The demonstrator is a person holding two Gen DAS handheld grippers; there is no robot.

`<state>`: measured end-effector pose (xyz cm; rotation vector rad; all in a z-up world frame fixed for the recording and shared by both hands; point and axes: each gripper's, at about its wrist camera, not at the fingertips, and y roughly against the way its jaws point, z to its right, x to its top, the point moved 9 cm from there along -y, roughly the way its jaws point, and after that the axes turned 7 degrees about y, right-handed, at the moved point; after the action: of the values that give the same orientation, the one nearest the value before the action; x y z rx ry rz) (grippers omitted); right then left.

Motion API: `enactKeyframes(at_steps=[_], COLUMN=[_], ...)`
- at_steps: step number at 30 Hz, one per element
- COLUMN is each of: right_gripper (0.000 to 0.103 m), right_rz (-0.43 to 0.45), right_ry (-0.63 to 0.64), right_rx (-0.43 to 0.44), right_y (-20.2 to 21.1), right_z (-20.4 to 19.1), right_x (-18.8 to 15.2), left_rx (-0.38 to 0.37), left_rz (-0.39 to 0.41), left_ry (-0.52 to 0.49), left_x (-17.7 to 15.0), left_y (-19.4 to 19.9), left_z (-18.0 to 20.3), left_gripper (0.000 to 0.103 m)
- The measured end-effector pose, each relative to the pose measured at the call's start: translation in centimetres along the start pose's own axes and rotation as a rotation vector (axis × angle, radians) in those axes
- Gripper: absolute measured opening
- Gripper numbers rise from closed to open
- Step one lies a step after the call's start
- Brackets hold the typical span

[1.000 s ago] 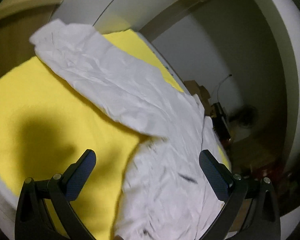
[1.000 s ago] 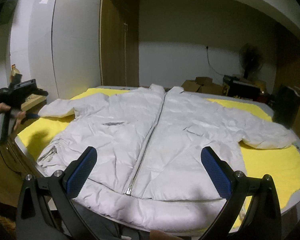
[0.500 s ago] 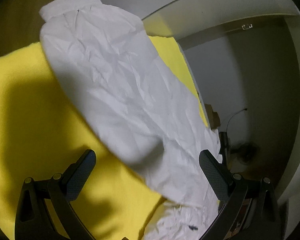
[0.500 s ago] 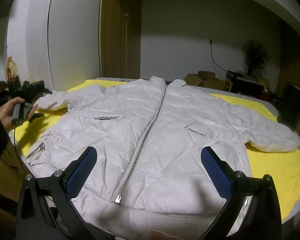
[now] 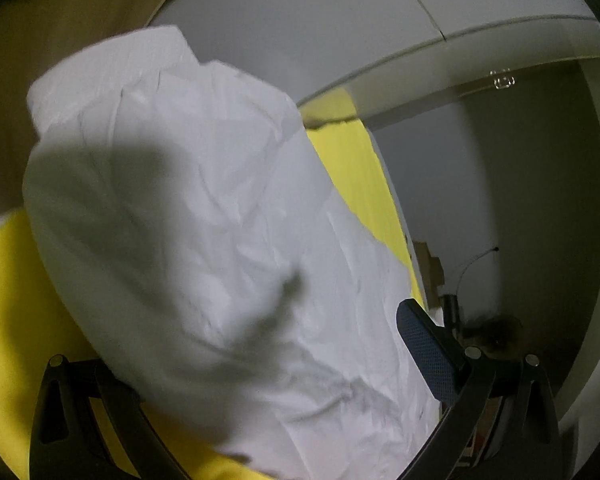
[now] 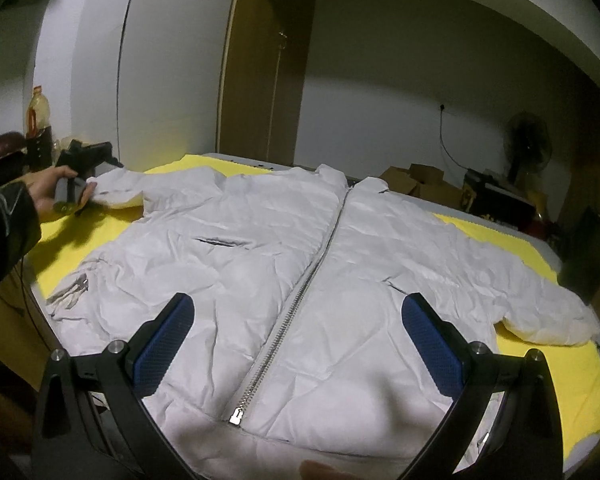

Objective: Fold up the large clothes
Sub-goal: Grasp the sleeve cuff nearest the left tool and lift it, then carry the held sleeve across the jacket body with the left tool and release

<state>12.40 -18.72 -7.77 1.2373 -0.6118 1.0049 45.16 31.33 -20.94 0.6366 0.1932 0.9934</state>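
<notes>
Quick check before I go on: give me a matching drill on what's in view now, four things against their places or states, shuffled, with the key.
Things:
1. zipper
2. left gripper
3. right gripper
4. fan

Places or states:
A. open above the jacket's hem
B. at the cuff of the sleeve on the left of the right wrist view
C. standing by the far wall, off the yellow cover
D. closed, running down the jacket's middle

Pairs: 1-D, 2-B, 3-A, 4-C
</notes>
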Motion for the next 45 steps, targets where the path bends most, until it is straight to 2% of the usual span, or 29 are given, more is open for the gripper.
enactKeyframes(at_steps=[3,8,11,13,14,15,16,18,22,25,26,28,30,32,33,36,41,45], right_gripper=[0.103,0.103,0.103,0.103,0.103,0.103,0.103,0.103,0.103,0.103,0.103,0.103,0.103,0.103,0.103,0.103,0.103,0.103], right_rz=[-0.006,-0.001,0.001,-0.015,-0.022,-0.035,-0.051,-0.094,-0.141,-0.185,-0.188,-0.225,-0.294,-0.302,-0.304,-0.326,-0.414,-0.481], right_ry=[-0.007,-0.049,-0.082,-0.113,-0.127,-0.147,-0.163,-0.175,-0.122,-0.091,-0.096,-0.110,-0.121,-0.154,-0.165,-0.175,-0.066,-0.037], right_rx=[0.007,0.022,0.052,0.099,0.122,0.151,0.170,0.209,0.244,0.182,0.184,0.254,0.284,0.288,0.280,0.210,0.072,0.124], right_y=[-0.2,-0.3,-0.5,-1.0,-1.3,-1.7,-2.1,-3.0,-4.3,-6.0,-6.6,-8.7,-11.7,-15.0,-16.3,-23.5,-33.6,-37.9], right_z=[-0.1,0.1,0.1,-0.2,-0.3,-0.5,-0.7,-1.2,-1.7,-0.6,-0.4,-0.9,-1.7,-2.4,-2.7,-4.2,-8.4,-12.4], right_x=[0.1,0.6,1.1,1.2,1.3,1.2,1.1,0.9,1.2,1.9,2.4,4.0,5.4,7.5,8.2,10.7,11.4,10.8], left_rx=[0.001,0.015,0.034,0.058,0.073,0.092,0.104,0.080,0.091,0.095,0.085,0.070,0.059,0.057,0.054,0.051,0.057,0.067], left_rz=[0.023,0.050,0.075,0.084,0.083,0.088,0.100,0.105,0.175,0.245,0.277,0.325,0.380,0.419,0.427,0.457,0.469,0.492], left_ry=[-0.013,-0.032,-0.023,-0.040,-0.059,-0.070,-0.076,-0.091,-0.227,-0.360,-0.416,-0.488,-0.584,-0.662,-0.685,-0.736,-0.801,-0.879], left_x=[1.5,3.9,5.2,5.9,6.0,6.2,6.5,6.7,7.1,6.5,6.2,5.5,4.7,3.7,3.1,1.6,-0.5,-2.3], left_y=[0.1,0.0,0.6,0.7,0.7,0.8,1.0,1.3,3.7,5.9,7.0,8.1,9.6,10.2,9.4,10.8,11.2,11.3], left_z=[-0.3,-0.5,-1.3,-1.8,-2.0,-2.3,-2.6,-2.4,-0.8,2.2,3.6,6.0,8.7,11.4,12.9,15.2,17.8,19.4], left_gripper=[0.100,0.092,0.069,0.043,0.036,0.017,0.012,0.010,0.009,0.009,0.009,0.009,0.009,0.009,0.009,0.009,0.009,0.009])
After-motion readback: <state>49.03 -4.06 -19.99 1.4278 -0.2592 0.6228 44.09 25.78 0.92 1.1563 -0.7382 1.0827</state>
